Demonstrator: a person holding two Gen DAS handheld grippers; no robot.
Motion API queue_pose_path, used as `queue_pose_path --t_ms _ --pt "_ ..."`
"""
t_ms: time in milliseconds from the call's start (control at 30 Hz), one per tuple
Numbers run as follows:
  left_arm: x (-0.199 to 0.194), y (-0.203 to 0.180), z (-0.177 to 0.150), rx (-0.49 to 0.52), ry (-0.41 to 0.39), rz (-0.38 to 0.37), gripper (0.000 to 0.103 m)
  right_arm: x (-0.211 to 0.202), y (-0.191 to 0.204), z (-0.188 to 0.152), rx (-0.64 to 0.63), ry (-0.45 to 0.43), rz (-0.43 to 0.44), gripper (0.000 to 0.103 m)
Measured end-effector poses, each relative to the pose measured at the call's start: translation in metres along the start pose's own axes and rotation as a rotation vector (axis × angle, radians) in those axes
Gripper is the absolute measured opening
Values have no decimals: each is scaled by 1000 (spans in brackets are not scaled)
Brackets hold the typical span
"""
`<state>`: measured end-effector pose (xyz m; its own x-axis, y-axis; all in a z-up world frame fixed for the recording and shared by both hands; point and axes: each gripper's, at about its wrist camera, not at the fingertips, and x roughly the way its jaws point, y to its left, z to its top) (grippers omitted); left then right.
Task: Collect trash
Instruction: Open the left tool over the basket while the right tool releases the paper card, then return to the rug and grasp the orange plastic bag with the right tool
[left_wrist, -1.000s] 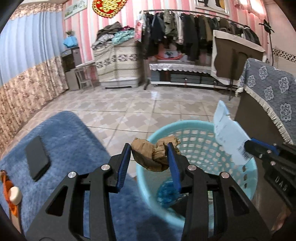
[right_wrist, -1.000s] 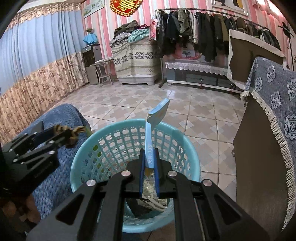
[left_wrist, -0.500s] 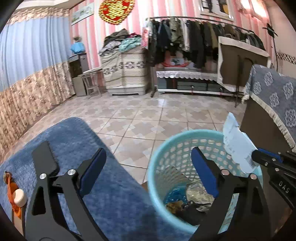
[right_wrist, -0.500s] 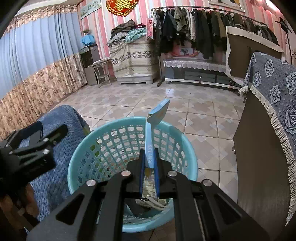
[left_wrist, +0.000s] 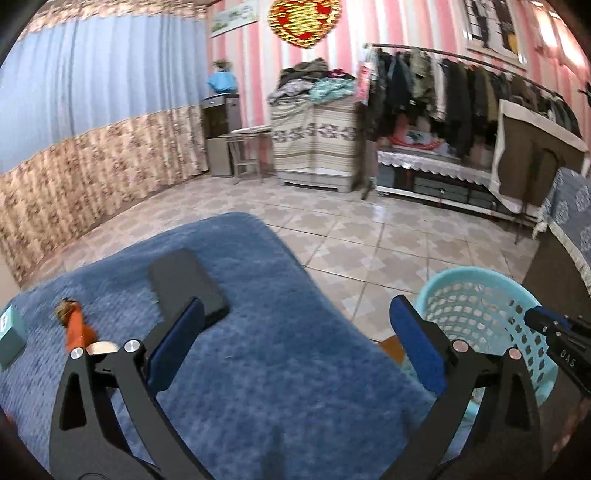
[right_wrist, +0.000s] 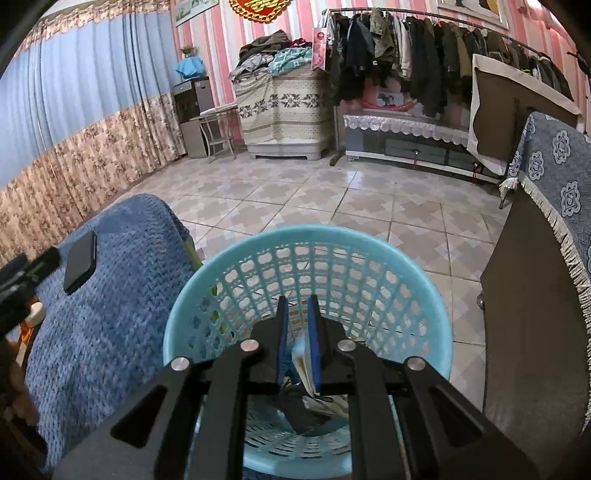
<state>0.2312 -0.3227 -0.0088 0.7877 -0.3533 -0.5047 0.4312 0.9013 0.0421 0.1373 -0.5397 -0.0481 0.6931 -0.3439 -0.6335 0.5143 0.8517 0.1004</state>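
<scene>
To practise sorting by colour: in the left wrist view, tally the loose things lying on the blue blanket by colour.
Black: 1, phone
Teal: 1, small box
Orange: 1, scrap
Cream: 1, round piece
Total: 4

Turquoise lattice basket (right_wrist: 406, 273), blue knit blanket (left_wrist: 280, 295), black phone (left_wrist: 186, 286), pink-striped wall (left_wrist: 258, 74)

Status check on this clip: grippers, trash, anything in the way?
Left gripper open, empty, over blue blanket. Right gripper slightly open above turquoise plastic mesh basket, trash inside. Black phone ahead.
</scene>
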Motion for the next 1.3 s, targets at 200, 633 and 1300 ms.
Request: queue_pose_path --t_ms 200,633,1300 --pt "-12 36 -2 -34 2 54 97 -7 15 2 -5 -32 -22 66" --pt "-39 109 -20 -135 16 147 97 -26 83 7 -89 -111 -18 92" --pt "-76 215 -77 -202 84 335 97 -32 148 -7 -169 -121 99 95"
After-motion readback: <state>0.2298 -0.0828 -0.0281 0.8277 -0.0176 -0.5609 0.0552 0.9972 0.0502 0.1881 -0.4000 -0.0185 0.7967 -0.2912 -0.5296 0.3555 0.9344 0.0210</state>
